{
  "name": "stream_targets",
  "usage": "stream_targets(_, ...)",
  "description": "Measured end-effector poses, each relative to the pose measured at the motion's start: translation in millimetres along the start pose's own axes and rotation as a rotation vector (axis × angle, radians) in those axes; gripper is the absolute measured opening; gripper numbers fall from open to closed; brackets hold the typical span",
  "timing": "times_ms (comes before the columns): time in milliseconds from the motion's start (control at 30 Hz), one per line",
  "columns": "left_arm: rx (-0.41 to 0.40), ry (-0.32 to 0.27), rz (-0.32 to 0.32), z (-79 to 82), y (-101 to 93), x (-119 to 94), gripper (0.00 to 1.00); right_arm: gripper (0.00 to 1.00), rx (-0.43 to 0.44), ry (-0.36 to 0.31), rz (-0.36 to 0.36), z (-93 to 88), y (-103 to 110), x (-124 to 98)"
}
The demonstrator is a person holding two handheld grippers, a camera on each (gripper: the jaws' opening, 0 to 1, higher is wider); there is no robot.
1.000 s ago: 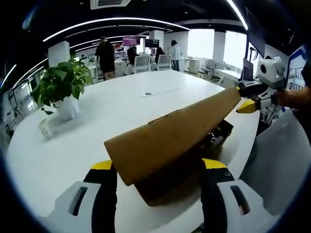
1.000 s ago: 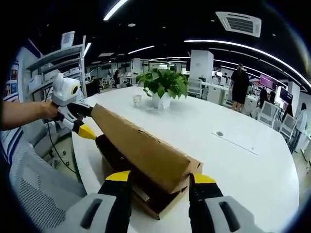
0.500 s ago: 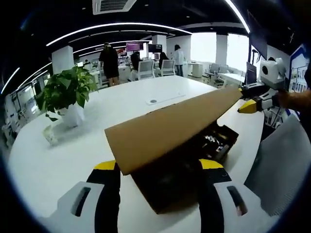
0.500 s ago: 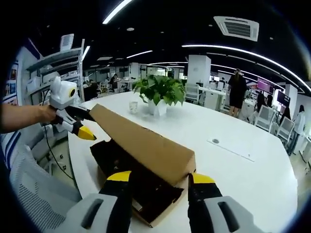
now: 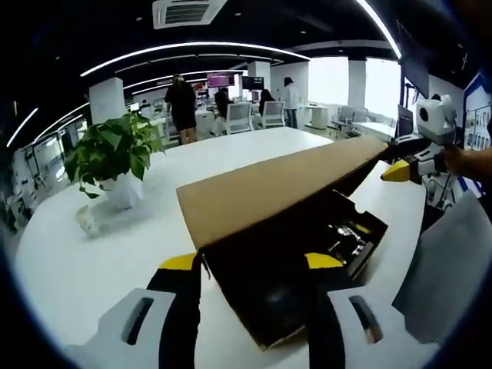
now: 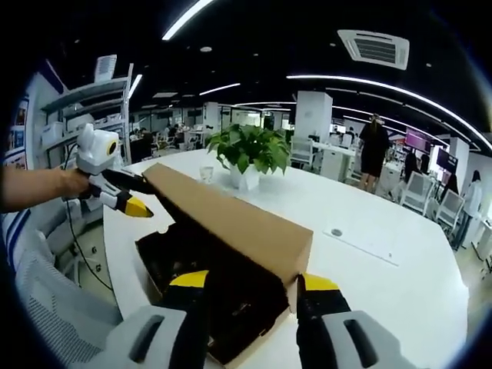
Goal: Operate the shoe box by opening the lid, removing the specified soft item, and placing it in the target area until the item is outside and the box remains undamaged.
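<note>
Matt brown cardboard lid (image 5: 269, 188), smooth glossy white table (image 5: 100, 261).

White tabletop (image 5: 115, 254) carries open shoe box (image 5: 307, 284) at its edge, potted plant (image 5: 115, 157) and small glass (image 5: 87, 221) farther in, apart from box.

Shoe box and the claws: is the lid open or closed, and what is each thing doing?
Lid: lifted up, tilted, one claw at each end.
Box: open, dark stuff inside, sitting on the table.
Left claw: at the lid's near end; grip hidden.
Right claw: at the lid's other end; grip hidden.
Plant: upright in a white pot.
</note>
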State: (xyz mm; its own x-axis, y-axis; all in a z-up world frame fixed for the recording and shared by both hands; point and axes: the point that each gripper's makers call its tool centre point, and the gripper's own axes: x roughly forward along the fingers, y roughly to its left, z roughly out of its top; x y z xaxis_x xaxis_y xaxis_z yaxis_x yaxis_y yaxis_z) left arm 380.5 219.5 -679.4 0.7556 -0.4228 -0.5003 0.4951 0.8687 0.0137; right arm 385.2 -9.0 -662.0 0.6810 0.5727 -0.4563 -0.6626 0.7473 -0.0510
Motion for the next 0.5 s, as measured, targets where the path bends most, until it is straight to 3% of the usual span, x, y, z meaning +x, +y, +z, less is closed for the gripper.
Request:
stream_targets(267, 0.007, -0.002, 0.033, 7.2, 13.0, 3, 0.38, 0.41, -0.007, -0.009, -0.009, 5.1, -6, 4)
stream_targets(500, 0.015, 0.001, 0.037, 13.2, 19.7, 7, 0.34, 0.4, 0.001, -0.017, -0.016, 11.9, -13, 9)
